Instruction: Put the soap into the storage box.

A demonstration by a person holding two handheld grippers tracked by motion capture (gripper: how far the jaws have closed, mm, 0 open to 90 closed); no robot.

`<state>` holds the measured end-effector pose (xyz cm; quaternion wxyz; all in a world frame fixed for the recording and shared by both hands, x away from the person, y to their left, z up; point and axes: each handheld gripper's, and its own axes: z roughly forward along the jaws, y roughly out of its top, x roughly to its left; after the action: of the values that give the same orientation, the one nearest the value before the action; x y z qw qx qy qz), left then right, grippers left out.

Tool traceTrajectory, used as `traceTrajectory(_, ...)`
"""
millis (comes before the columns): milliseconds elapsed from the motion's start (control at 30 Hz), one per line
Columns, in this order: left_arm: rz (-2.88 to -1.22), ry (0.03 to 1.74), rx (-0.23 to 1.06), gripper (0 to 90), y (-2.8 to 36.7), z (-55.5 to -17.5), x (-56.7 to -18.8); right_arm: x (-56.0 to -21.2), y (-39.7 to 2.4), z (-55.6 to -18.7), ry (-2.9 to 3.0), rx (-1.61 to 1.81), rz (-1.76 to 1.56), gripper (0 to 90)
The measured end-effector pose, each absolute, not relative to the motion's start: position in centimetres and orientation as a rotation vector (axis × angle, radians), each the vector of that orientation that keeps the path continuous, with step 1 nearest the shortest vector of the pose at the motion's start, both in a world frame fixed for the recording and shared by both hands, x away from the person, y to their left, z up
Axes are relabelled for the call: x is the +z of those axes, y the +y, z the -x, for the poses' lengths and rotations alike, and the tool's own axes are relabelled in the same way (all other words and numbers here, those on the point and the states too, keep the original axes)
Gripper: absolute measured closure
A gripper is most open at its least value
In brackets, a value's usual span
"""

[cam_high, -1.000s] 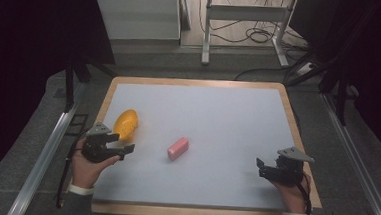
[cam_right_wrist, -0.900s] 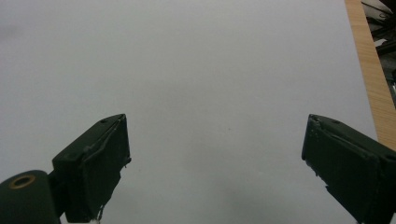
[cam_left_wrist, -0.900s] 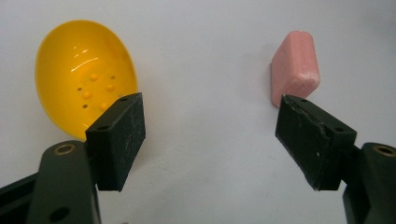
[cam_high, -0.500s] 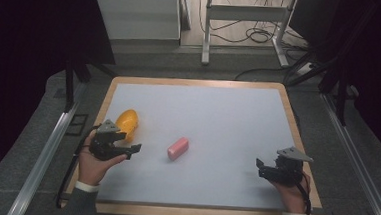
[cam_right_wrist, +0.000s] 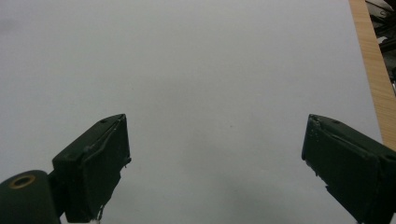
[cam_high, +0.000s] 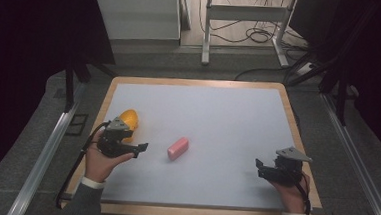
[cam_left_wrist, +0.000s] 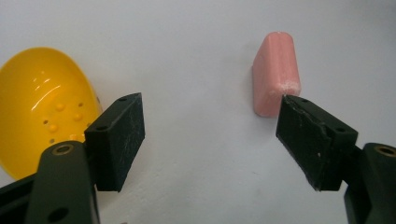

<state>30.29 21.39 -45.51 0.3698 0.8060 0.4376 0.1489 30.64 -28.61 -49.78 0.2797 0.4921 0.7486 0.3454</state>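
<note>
The pink block lies just right of the left gripper, long axis slanting away, far from the right gripper; both grippers' jaws gape empty.

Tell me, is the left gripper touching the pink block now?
Apart. In the high view, bare table separates the left gripper from the pink block, and its jaws stand open.
</note>
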Motion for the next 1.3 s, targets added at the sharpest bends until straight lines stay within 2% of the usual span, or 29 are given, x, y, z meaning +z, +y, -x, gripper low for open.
traceTrajectory(1300, -2.219, 1.044, 0.32, 23.2, 15.7, -32.9, -45.9, -50.0, -28.6, -30.7, 2.016, 0.912, -1.326, 7.4)
